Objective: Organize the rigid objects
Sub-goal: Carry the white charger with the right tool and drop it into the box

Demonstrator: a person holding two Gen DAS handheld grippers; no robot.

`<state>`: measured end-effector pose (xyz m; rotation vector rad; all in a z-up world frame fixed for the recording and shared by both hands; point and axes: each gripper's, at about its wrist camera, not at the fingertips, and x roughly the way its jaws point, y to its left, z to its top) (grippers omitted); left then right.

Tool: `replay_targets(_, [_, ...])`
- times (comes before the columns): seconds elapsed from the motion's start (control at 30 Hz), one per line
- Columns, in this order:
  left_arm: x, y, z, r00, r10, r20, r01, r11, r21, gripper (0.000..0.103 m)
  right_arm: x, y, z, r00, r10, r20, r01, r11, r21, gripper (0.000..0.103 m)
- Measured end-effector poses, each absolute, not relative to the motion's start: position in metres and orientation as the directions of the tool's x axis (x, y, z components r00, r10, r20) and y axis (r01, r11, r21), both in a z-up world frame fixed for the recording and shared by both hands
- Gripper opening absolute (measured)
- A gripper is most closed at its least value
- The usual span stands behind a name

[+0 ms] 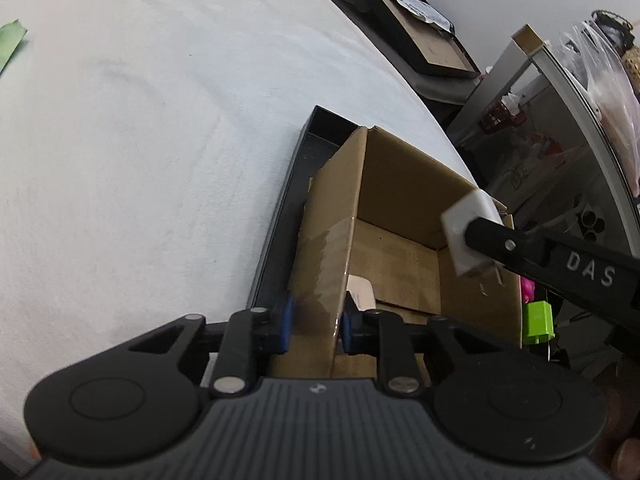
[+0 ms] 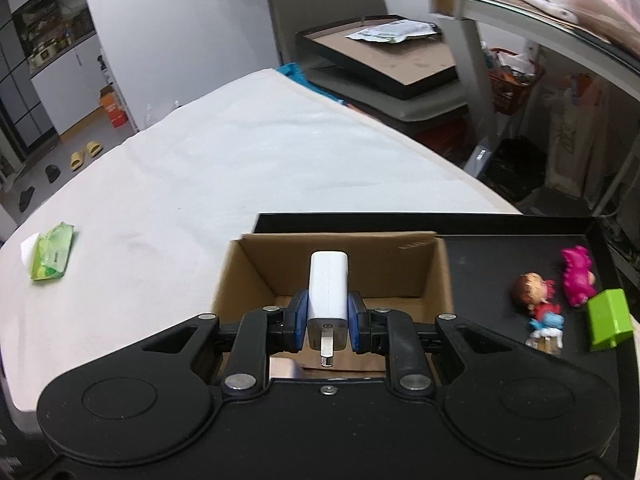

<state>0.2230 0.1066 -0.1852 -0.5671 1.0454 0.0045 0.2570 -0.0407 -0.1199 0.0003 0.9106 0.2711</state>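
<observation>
Right wrist view, nearest: the right gripper (image 2: 327, 320) is closed on a white charger (image 2: 328, 286), its blue pads (image 2: 299, 322) pressed flat against the two long sides. The charger is a smooth, rounded-edged white block; its near end face is grey, bears small printed marks, and carries a metal prong pointing back toward the camera. It is held above the open cardboard box (image 2: 434, 276), over the near part of the opening.

Left wrist view, nearest: the left gripper (image 1: 316, 326) is clamped narrowly on the near left wall of the same cardboard box (image 1: 344, 200), one blue pad (image 1: 285, 322) outside the wall, the other inside. The white charger (image 1: 466, 232) appears above the box's right rim, at the tip of the right gripper's black finger.

Middle distance: the box stands in a shallow black tray (image 2: 500, 240). Its interior shows bare brown floor and a pale label. Right of the box, on the tray floor, lie a small big-headed figurine (image 2: 534, 288), a pink toy (image 2: 576, 276), a blue-and-white figure (image 2: 548, 326) and a green block (image 2: 610, 318), close together but apart from the box.

Far: the white cloth-covered table (image 2: 240, 152) lies open beyond and left of the tray; a green packet (image 2: 52, 256) rests near its left edge. The tray's right side sits at the table's right edge.
</observation>
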Motion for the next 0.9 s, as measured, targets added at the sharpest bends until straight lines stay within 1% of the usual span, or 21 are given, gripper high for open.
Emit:
replay_targets(0.3, [0.22, 0.108, -0.186, 0.523, -0.262, -0.811, -0.268, 0.853, -0.449, 0.022, 0.258, -0.006, -0.113, 0.545, 0.307, -0.78, -0.345, 0.93, 0.125, 0.022])
replay_targets(0.37, [0.22, 0.109, -0.186, 0.525, -0.266, -0.809, -0.269, 0.849, -0.454, 0.022, 0.256, -0.002, -0.11, 0.548, 0.306, -0.778, -0.363, 0.926, 0.108, 0.031])
replay_targets(0.4, [0.22, 0.11, -0.187, 0.522, -0.27, -0.809, -0.273, 0.845, -0.459, 0.022, 0.256, -0.001, -0.109, 0.552, 0.299, -0.778, -0.366, 0.926, 0.095, 0.043])
replay_targets(0.43, [0.22, 0.112, -0.187, 0.52, -0.273, -0.809, -0.279, 0.841, -0.463, 0.022, 0.255, 0.0, -0.107, 0.566, 0.293, -0.771, -0.369, 0.926, 0.081, 0.052])
replay_targets(0.47, [0.22, 0.113, -0.187, 0.518, -0.274, -0.81, -0.283, 0.839, -0.465, 0.022, 0.253, -0.002, -0.104, 0.581, 0.293, -0.759, -0.371, 0.926, 0.073, 0.054])
replay_targets(0.5, [0.22, 0.113, -0.187, 0.521, -0.276, -0.808, -0.282, 0.837, -0.468, 0.023, 0.25, -0.004, -0.1, 0.597, 0.29, -0.748, -0.37, 0.927, 0.063, 0.061])
replay_targets(0.53, [0.219, 0.112, -0.186, 0.526, -0.27, -0.806, -0.277, 0.842, -0.463, 0.022, 0.248, -0.006, -0.098, 0.607, 0.282, -0.743, -0.367, 0.929, 0.053, 0.069])
replay_targets(0.6, [0.219, 0.11, -0.186, 0.527, -0.267, -0.807, -0.272, 0.847, -0.458, 0.022, 0.247, -0.015, -0.092, 0.633, 0.251, -0.732, -0.346, 0.938, 0.022, 0.077])
replay_targets(0.7, [0.218, 0.107, -0.186, 0.534, -0.259, -0.805, -0.257, 0.857, -0.446, 0.022, 0.244, -0.032, -0.086, 0.654, 0.214, -0.726, -0.315, 0.949, -0.004, 0.08])
replay_targets(0.8, [0.217, 0.104, -0.184, 0.528, -0.252, -0.811, -0.244, 0.87, -0.429, 0.023, 0.243, -0.052, -0.082, 0.666, 0.185, -0.723, -0.274, 0.962, -0.006, 0.086])
replay_targets(0.9, [0.217, 0.102, -0.177, 0.532, -0.229, -0.815, -0.238, 0.884, -0.403, 0.023, 0.243, -0.072, -0.08, 0.671, 0.173, -0.721, -0.238, 0.971, 0.011, 0.09])
